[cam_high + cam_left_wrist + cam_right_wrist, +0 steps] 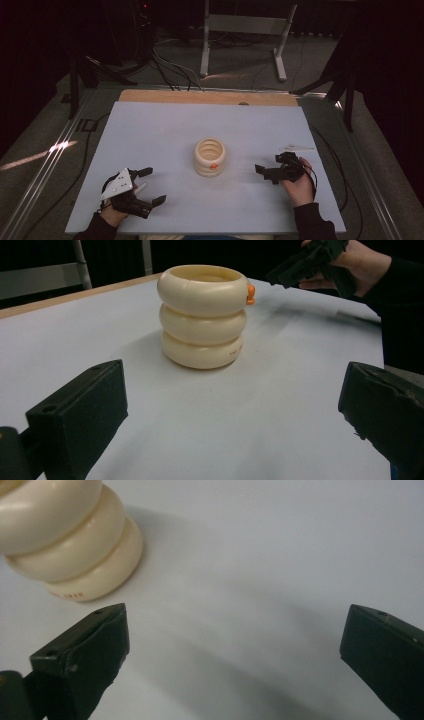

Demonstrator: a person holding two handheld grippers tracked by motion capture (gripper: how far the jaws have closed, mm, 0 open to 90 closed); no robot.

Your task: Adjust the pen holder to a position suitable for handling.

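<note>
A cream holder made of three stacked rings [210, 157] stands upright in the middle of the pale mat [165, 130], with a small orange knob [213, 166] on its near side. My left gripper [153, 186] rests near the front left edge, open, and points toward the holder. In the left gripper view the holder [202, 315] stands ahead of the wide-apart jaws, its orange knob [250, 294] at the right. My right gripper [270, 165] is open to the right of the holder, a short gap away. In the right gripper view the holder [65, 545] sits at the upper left, outside the jaws.
A wooden table edge [207, 96] runs along the far side of the mat. Behind it on the floor are a metal frame [245, 35] and several cables [172, 70]. The right hand and its gripper [312, 260] appear at the top right of the left gripper view.
</note>
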